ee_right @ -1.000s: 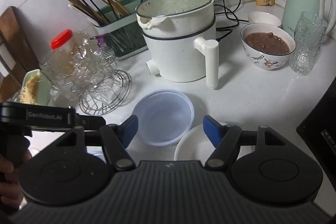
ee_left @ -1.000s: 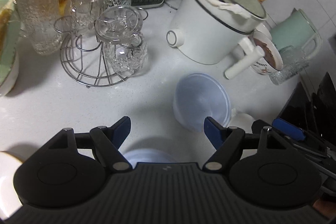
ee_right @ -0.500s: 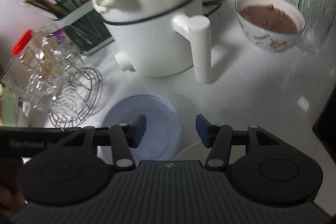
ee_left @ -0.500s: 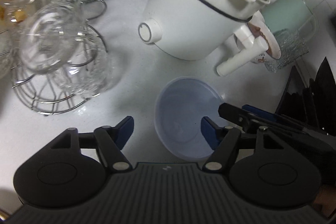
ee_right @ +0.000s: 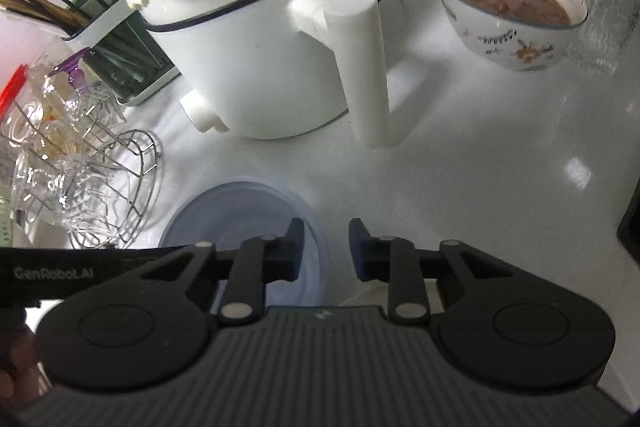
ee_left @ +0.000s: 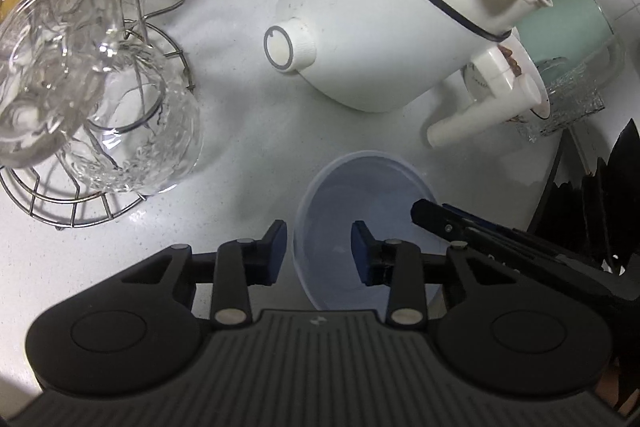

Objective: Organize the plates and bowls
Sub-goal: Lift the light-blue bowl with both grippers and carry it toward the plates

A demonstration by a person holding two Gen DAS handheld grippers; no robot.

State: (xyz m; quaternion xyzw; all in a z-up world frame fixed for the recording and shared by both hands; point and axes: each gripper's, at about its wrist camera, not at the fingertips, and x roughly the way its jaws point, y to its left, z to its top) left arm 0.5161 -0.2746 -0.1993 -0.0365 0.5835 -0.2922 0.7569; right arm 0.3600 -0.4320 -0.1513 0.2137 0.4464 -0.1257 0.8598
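Translucent bluish plastic forms the bowl (ee_left: pixel 362 227), seen on the white surface (ee_left: pixel 240 155) before the white cooker (ee_left: pixel 384 27). Its near rim is cut off behind the left gripper (ee_left: pixel 319 251), whose jaws are partly open astride the left rim, not visibly clamped. In the right wrist view, the bowl (ee_right: pixel 240 219) is partly hidden by the right gripper (ee_right: pixel 325 251), whose jaws are narrowly parted astride its right rim. A glass rack (ee_left: pixel 80 107) stands leftward.

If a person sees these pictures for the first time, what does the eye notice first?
First the big white pot with its long handle, in the middle of the counter. Then the pale blue bowl just in front of it, with both hand-held grippers, left and right, open at its rim.
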